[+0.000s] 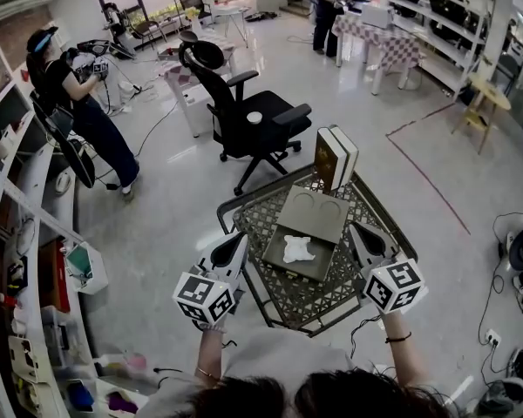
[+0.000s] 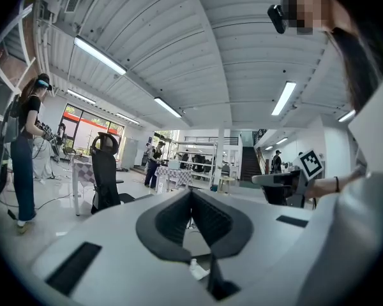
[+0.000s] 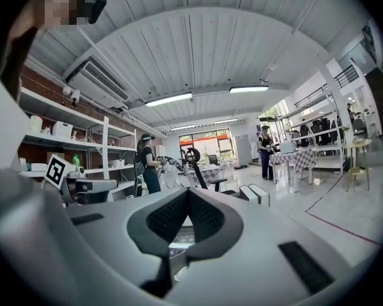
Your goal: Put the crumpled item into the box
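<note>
A white crumpled item (image 1: 298,249) lies on the near half of a flat olive box (image 1: 312,212), which is opened out on a black mesh table (image 1: 283,296). My left gripper (image 1: 237,240) hovers at the table's left edge, just left of the box. It is shut with nothing between its jaws (image 2: 191,195). At the box's right side my right gripper (image 1: 356,230) is held over the table. It too is shut and empty (image 3: 188,193). Both point away from me, with the item between them.
Two upright book-like boxes (image 1: 336,157) stand at the table's far end. A black office chair (image 1: 244,111) is beyond the table. A person (image 1: 78,103) works at the shelves (image 1: 17,233) on the left. Another person (image 1: 327,7) stands at far tables.
</note>
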`<state>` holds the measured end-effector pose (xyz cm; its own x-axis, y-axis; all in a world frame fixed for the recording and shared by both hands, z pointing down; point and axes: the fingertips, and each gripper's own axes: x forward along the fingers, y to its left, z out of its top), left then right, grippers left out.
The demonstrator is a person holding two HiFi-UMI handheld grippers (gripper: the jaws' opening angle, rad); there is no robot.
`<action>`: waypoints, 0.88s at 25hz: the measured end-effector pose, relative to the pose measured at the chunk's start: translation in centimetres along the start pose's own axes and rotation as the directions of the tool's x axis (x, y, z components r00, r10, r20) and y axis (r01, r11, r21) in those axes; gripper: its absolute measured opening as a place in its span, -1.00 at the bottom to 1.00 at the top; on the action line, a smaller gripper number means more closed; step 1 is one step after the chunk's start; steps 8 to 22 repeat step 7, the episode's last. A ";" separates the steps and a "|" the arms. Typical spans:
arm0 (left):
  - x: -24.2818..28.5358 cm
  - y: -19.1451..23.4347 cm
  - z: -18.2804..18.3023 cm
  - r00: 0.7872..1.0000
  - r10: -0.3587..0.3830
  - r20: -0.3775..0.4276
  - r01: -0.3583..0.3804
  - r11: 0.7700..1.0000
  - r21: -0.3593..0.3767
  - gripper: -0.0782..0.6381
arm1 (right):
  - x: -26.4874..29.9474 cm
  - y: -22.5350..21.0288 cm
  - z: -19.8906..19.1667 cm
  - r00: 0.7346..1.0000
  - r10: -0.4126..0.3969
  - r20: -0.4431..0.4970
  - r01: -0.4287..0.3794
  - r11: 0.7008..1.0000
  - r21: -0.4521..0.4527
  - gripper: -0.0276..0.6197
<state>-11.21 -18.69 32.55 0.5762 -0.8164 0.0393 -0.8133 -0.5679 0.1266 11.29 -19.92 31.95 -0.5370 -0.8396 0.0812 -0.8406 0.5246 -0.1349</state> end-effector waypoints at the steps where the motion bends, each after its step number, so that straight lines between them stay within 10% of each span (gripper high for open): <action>1: 0.0 0.0 0.0 1.000 0.000 0.000 0.000 1.000 0.000 -0.73 | 0.0 0.0 0.0 1.000 -0.002 0.000 0.002 1.000 0.001 -0.85; 22: -0.1 0.0 -0.1 1.000 0.008 0.001 -0.008 1.000 -0.003 -0.73 | -0.2 -0.4 0.0 1.000 -0.013 0.003 0.013 1.000 0.001 -0.85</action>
